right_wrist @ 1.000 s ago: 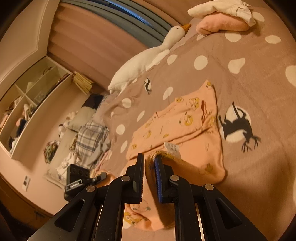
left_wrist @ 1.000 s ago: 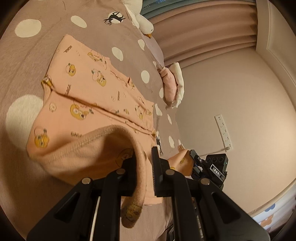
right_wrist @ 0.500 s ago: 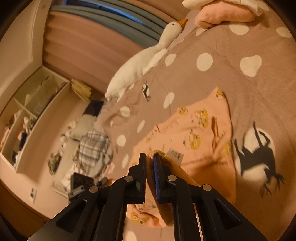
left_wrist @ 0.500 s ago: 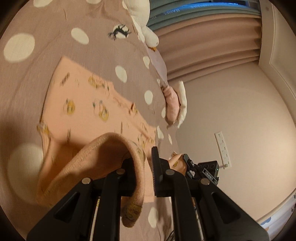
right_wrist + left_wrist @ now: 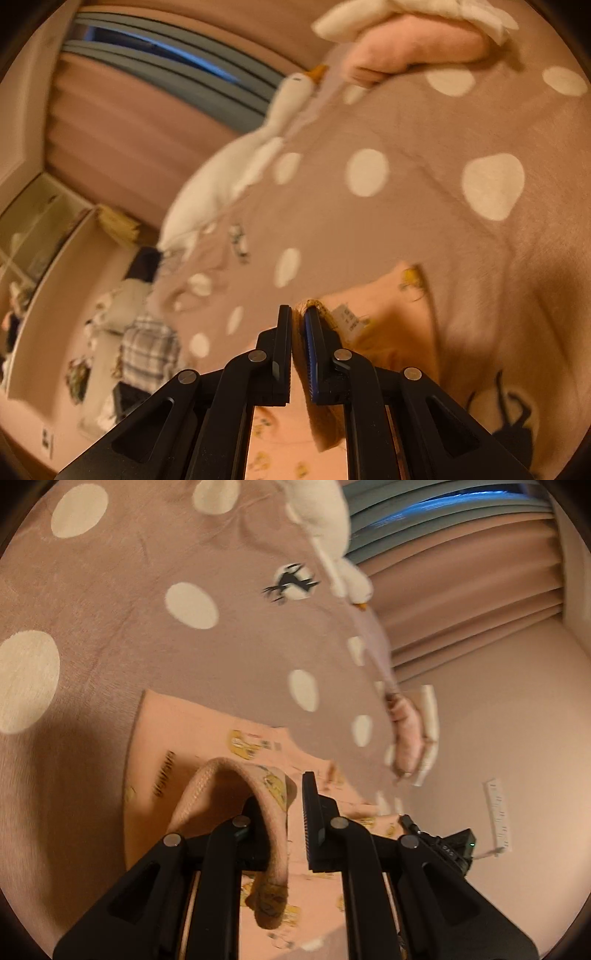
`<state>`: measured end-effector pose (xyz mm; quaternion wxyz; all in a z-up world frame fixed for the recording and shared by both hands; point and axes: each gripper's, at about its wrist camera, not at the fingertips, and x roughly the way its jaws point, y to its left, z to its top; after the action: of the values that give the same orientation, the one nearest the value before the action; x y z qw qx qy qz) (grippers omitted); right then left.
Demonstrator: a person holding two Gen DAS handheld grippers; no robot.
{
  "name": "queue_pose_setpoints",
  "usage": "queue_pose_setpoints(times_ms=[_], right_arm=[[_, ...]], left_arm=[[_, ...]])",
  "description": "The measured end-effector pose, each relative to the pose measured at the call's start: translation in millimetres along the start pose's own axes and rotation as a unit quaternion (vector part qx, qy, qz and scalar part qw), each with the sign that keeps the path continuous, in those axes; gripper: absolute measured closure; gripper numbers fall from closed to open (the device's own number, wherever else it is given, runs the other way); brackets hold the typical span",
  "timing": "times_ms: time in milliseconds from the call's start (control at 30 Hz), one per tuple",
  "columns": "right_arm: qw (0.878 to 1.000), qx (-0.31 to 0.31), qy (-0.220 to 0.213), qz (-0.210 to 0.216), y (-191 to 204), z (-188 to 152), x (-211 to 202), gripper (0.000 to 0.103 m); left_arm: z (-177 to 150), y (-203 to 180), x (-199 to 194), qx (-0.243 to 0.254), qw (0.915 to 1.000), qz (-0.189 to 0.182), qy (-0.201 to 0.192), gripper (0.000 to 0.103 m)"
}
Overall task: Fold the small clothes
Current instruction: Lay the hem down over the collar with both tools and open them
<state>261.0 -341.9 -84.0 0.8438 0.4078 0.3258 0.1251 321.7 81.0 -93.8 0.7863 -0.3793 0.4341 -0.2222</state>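
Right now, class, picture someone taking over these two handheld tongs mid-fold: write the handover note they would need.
Left tongs: shut on the ribbed hem of the peach printed garment, which loops up between the fingers.
Right tongs: shut on the same garment's edge near its white label.
Garment: its lower layer lies flat on the spotted bedspread; the gripped edge is lifted over it.
Nearby: plush goose and a pink and white bundle further up the bed.
Done: both grips taken, edge raised.
Left: lay the edge down, release, probably smooth and finish any further fold.
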Motion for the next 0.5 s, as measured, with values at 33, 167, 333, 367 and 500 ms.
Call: queue_pose_setpoints(times_ms=[33,167,333,367,500], right_arm=[[1.0,0.003,0.005,-0.011,-6.1,0.9,4.7,0.092],[0.999,0.011,0.027,-0.028,-22.6,0.0,11.0,0.092],[0.998,0.022,0.065,0.012,-28.8,-2.5,4.8,0.091],[0.997,0.016,0.074,0.009,-27.6,-3.6,4.9,0.087],[0.993,0.001,0.115,-0.002,-24.0,-10.2,11.7,0.086]], left_arm=[[0.9,2.8,2.7,0.0,0.9999,0.01,0.002,0.094],[0.4,15.2,8.9,-0.001,0.9994,0.033,0.012,0.094],[-2.3,19.2,8.4,-0.002,0.9993,0.018,0.034,0.092],[-3.3,18.2,8.6,-0.002,0.9991,0.014,0.039,0.09],[-11.7,10.3,11.3,0.012,0.9976,0.014,0.067,0.09]])
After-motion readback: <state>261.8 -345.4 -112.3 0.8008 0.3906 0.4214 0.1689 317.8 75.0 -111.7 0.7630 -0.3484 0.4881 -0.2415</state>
